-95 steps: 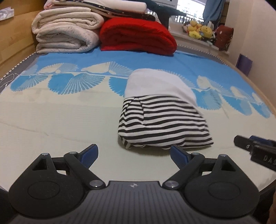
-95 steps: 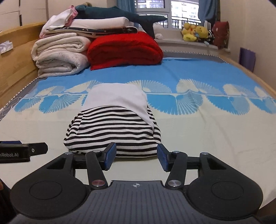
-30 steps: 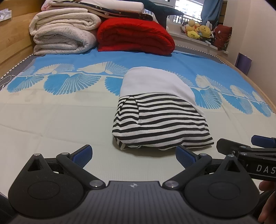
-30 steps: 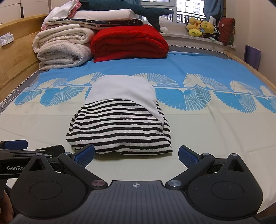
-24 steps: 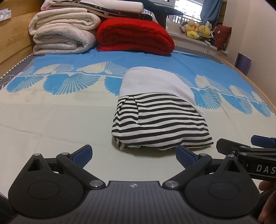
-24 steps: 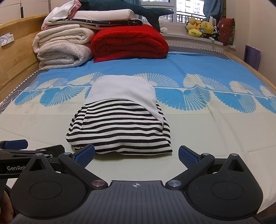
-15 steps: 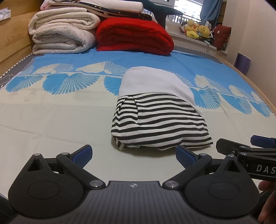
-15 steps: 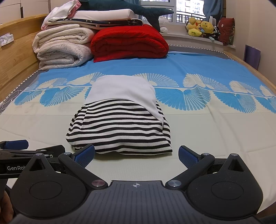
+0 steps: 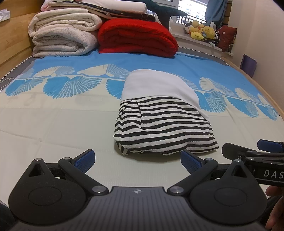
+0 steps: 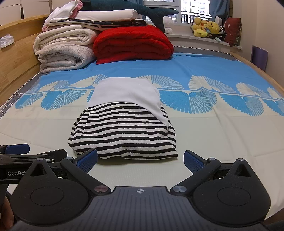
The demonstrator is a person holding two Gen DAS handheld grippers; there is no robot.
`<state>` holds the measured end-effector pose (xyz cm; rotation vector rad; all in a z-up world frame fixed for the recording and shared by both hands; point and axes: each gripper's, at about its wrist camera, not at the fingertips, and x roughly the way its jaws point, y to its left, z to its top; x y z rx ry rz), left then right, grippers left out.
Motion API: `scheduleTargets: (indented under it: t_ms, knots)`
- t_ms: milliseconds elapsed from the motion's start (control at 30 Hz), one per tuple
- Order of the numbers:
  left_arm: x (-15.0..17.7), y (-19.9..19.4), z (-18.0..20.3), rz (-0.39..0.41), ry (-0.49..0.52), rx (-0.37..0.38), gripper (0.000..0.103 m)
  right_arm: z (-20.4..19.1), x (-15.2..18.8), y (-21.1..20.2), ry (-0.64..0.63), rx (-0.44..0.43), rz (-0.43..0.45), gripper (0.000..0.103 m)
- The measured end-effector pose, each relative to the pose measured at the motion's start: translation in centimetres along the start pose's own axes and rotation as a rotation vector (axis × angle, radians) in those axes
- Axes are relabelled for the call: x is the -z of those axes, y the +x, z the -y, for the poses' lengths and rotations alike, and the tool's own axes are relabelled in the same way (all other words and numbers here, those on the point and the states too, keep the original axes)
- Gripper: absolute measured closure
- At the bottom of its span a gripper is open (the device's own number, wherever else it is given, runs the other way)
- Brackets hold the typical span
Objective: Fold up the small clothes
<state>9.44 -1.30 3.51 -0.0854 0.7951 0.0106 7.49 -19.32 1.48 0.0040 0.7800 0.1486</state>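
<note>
My left tongs [image 9: 137,160] were spread wide and held nothing, their blue pads hovering just short of the folded garment's near edge. From that camera the striped garment [image 9: 165,131] lay ahead and a little to the right on the bed [image 9: 53,124], its black-and-white half nearest me and a plain white layer [image 9: 156,85] lying over its far half. A vertical pleat showed down the stripes on the left side, and the bundle's left corner curled under; my right-side camera showed that seam only faintly. At the far right edge of this view my right tongs' side appeared, lettered "DAS", with part of my hand below it.

My right tongs [image 10: 140,160] were likewise wide open and empty, with the garment [image 10: 122,135] almost straight ahead and their left pad just beside its near hem. This view alone showed the white layer draping down the right flank of the stripes. It also showed the wooden bed frame [image 10: 17,53] on the left, the cream blankets [image 10: 65,51], the red quilt [image 10: 133,44], a dark plush shark [image 10: 142,9] on the pile, and stuffed toys [image 10: 205,26] on the windowsill. I saw no containers.
</note>
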Motion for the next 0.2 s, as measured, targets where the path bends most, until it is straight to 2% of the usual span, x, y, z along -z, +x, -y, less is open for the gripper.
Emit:
scheduleTargets:
  t_ms: [200]
  knots:
    - [0.07,0.03,-0.11,0.001,0.001,0.003,0.001,-0.06,0.04,0.05,0.002,0.001,-0.001,0.001]
